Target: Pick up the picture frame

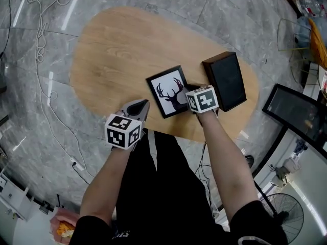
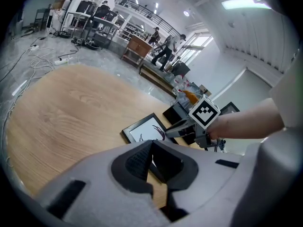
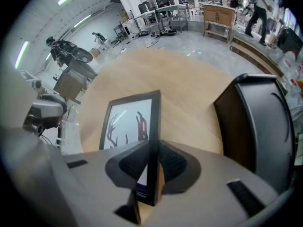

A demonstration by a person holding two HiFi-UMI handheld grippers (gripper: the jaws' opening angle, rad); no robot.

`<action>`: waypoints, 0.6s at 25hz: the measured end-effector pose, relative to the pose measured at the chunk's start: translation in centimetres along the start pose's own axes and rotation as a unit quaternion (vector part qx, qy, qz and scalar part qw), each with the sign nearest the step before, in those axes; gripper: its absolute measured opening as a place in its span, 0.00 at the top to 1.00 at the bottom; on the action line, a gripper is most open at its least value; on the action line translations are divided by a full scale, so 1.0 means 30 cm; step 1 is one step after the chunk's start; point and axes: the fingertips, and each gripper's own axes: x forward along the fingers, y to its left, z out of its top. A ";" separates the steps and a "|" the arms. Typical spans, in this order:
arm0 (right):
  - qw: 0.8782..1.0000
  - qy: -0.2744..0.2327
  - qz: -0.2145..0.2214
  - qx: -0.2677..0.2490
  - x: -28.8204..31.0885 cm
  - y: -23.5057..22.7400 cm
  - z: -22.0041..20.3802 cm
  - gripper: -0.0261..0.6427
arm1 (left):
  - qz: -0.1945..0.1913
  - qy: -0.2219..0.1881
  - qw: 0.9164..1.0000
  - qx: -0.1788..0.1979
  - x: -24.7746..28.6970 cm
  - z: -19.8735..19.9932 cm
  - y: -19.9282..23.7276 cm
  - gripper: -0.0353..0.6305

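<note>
A black picture frame (image 1: 168,91) with a deer-antler print lies on the oval wooden table (image 1: 117,45), near its front edge. My right gripper (image 1: 189,92) comes down steeply at the frame's right side. In the right gripper view its pads (image 3: 173,164) press on both faces of the frame's edge (image 3: 152,141). My left gripper (image 1: 139,106) hovers at the table's front edge, just left of the frame, shut with nothing in it (image 2: 151,157). The left gripper view shows the frame (image 2: 144,129) and the right gripper's marker cube (image 2: 204,111) beyond it.
A black box (image 1: 225,80) stands on the table right beside the frame and the right gripper, also large at the right (image 3: 258,122). White cables (image 1: 43,45) trail over the marble floor at left. A dark glass panel (image 1: 294,108) and a fan (image 1: 283,216) stand at right.
</note>
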 end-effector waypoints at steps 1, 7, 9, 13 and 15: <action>1.000 -0.007 0.004 0.006 -0.016 0.008 0.004 0.85 | 0.001 0.000 1.000 0.003 -0.009 0.009 -0.001 0.93; 0.998 -0.052 0.022 0.026 -0.133 0.040 0.022 0.85 | 0.008 -0.003 1.000 0.017 -0.073 0.088 -0.027 0.93; 0.996 -0.073 0.030 0.038 -0.196 0.054 0.036 0.85 | 0.007 -0.006 1.000 0.024 -0.100 0.122 -0.052 0.93; 0.990 -0.118 0.047 0.066 -0.355 0.089 0.080 0.85 | -0.006 -0.021 0.999 0.043 -0.172 0.211 -0.135 0.82; 0.986 -0.144 0.054 0.071 -0.438 0.105 0.126 0.85 | -0.015 -0.034 0.998 0.058 -0.202 0.271 -0.173 0.76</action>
